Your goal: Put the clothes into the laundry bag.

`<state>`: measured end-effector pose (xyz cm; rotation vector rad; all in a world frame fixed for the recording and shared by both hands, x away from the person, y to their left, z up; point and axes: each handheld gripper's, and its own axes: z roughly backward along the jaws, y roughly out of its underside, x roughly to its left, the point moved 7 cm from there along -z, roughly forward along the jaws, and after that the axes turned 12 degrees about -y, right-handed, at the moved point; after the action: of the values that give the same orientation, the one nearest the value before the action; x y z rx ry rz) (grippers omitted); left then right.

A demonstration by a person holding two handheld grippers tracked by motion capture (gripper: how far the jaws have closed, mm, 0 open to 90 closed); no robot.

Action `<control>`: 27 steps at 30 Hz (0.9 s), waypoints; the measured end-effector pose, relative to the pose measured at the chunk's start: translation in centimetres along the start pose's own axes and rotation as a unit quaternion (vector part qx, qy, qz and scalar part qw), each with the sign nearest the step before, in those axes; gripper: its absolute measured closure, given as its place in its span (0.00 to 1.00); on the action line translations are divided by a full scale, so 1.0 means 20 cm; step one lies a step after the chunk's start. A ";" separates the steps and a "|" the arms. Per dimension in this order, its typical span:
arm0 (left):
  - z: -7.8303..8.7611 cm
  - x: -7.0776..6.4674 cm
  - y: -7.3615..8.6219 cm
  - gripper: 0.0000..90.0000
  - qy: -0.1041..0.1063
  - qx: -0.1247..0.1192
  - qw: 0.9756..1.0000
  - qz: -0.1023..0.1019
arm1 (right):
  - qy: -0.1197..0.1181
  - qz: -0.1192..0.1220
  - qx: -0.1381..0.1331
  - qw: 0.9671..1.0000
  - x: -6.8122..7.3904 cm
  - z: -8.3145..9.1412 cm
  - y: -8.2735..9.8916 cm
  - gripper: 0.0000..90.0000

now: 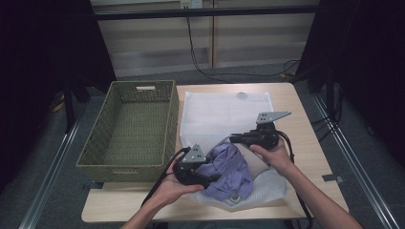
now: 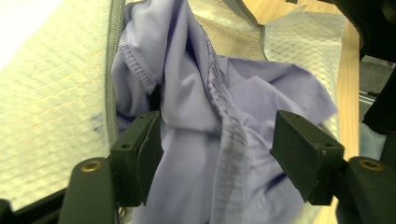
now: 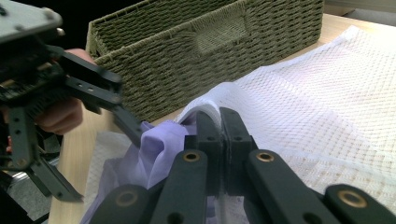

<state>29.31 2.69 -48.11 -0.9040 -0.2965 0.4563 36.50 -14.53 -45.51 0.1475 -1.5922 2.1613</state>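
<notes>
- Your right gripper (image 3: 219, 122) is clamped on the lifted edge of the white mesh laundry bag (image 1: 267, 183).
- Your left gripper (image 2: 217, 140) is open, jaws astride the lilac garment (image 1: 227, 169).
- The garment lies bunched in the bag's mouth, its long axis running toward the table's near edge, beside the wicker basket (image 1: 125, 164).

a light wooden table (image 1: 305, 143) carries a woven basket (image 1: 129, 129) and apparently two white mesh bags (image 1: 224, 112).
</notes>
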 end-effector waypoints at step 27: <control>-0.13 -0.16 0.27 0.46 0.035 0.089 0.990 -0.102 | -0.003 0.000 0.008 1.000 0.00 -0.02 0.02 0.98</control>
<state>26.32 2.27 -54.14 -0.7046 -0.2754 0.2569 36.44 -14.22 -46.00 0.1598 -1.5780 2.1755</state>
